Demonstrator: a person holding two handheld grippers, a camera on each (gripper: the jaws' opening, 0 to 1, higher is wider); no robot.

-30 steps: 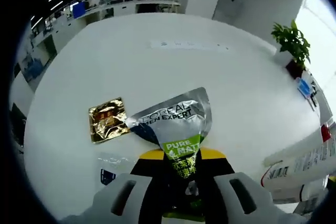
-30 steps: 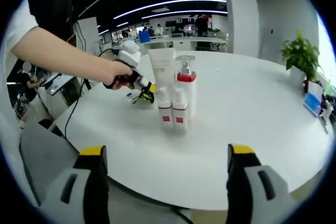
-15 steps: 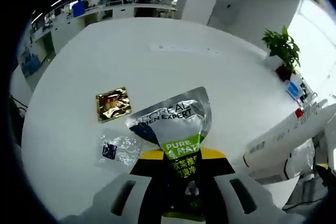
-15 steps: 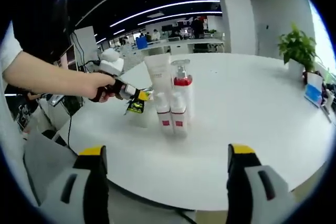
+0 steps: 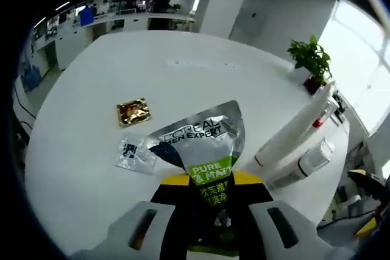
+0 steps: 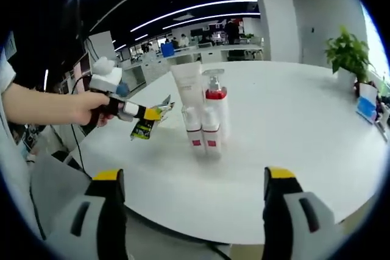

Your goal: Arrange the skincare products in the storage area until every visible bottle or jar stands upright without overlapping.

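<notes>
My left gripper (image 5: 210, 182) is shut on a silver sachet (image 5: 201, 141) with a green label, held above the white table (image 5: 183, 83). The right gripper view shows that gripper (image 6: 135, 112) in a person's hand, left of the bottles, with the sachet (image 6: 147, 123) hanging from it. A tall white tube (image 6: 187, 89), a pump bottle with a red collar (image 6: 215, 98) and two small white bottles with red labels (image 6: 202, 133) stand upright in a tight group. My right gripper (image 6: 195, 211) is open near the table's front edge, holding nothing.
A gold sachet (image 5: 134, 112) and a clear sachet (image 5: 136, 152) lie flat on the table. The tube (image 5: 292, 127) and bottles (image 5: 308, 162) stand to the right of the left gripper. A potted plant (image 6: 348, 59) stands at the far right edge.
The left gripper has carried the sachet up and leftward, away from the bottle group. The right gripper has stayed where it was, open.
</notes>
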